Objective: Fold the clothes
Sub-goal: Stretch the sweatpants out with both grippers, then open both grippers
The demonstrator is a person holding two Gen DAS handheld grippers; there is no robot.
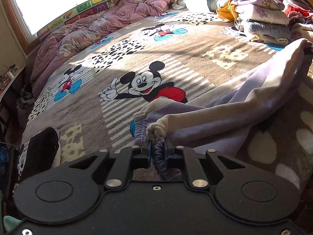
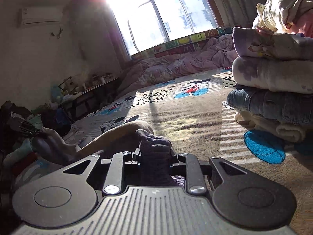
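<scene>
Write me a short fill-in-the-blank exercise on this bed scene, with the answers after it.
1. The left claw is shut on the gathered ____ end of the purple and cream garment.
2. The right claw is ____ on the same garment's other end.
3. The blanket on the bed is printed with a cartoon ____.
4. In the stack of folded clothes, the blue denim piece lies ____ the two purple-flowered ones.

Answers: elastic; shut; mouse; under
</scene>
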